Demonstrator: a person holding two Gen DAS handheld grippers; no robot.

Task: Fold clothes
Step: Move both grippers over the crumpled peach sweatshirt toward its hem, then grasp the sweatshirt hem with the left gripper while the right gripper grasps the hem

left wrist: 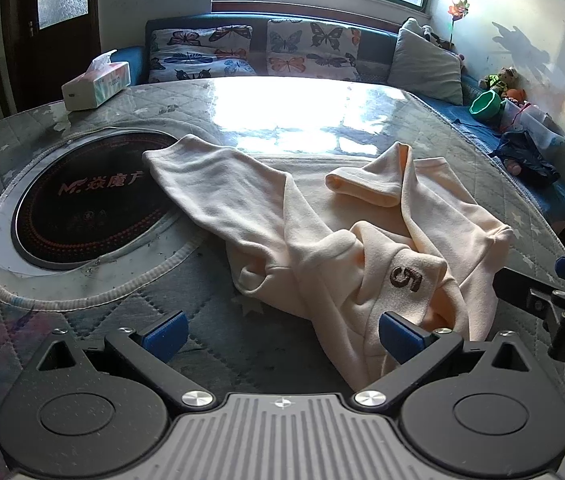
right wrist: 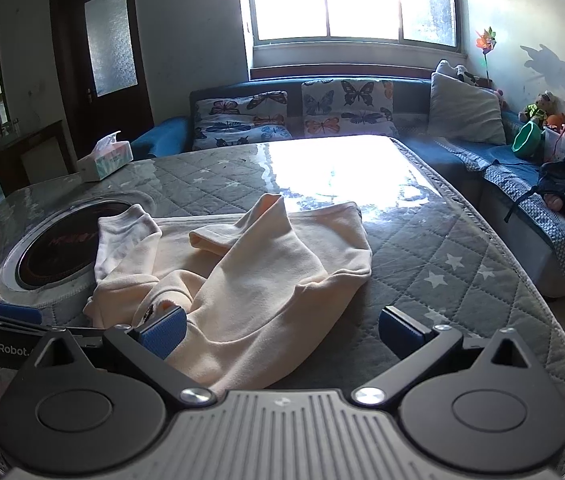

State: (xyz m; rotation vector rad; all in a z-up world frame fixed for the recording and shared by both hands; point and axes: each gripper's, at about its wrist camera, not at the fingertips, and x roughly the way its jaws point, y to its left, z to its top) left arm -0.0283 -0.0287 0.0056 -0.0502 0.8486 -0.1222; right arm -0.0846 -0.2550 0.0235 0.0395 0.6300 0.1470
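A cream sweatshirt (left wrist: 362, 240) lies crumpled on the quilted grey worktop (left wrist: 202, 304), near its front edge, with a brown embroidered "5" (left wrist: 405, 278) showing on a fold. One sleeve (left wrist: 218, 184) stretches left and overlaps the rim of a round black induction cooker (left wrist: 82, 208) set into the worktop; the other sleeve (left wrist: 366, 184) is folded back over the body.

The left gripper (left wrist: 280, 334) hovers at the sweatshirt's near left edge with its blue fingers (left wrist: 164, 334) spread wide, holding nothing; the right-hand finger sits against the fabric below the "5". The right gripper (right wrist: 282, 332) is likewise released, fingers apart, over the garment's near right hem.

A tissue box (left wrist: 96, 82) stands at the far left corner of the worktop. Behind runs a blue sofa with butterfly cushions (left wrist: 258, 50).
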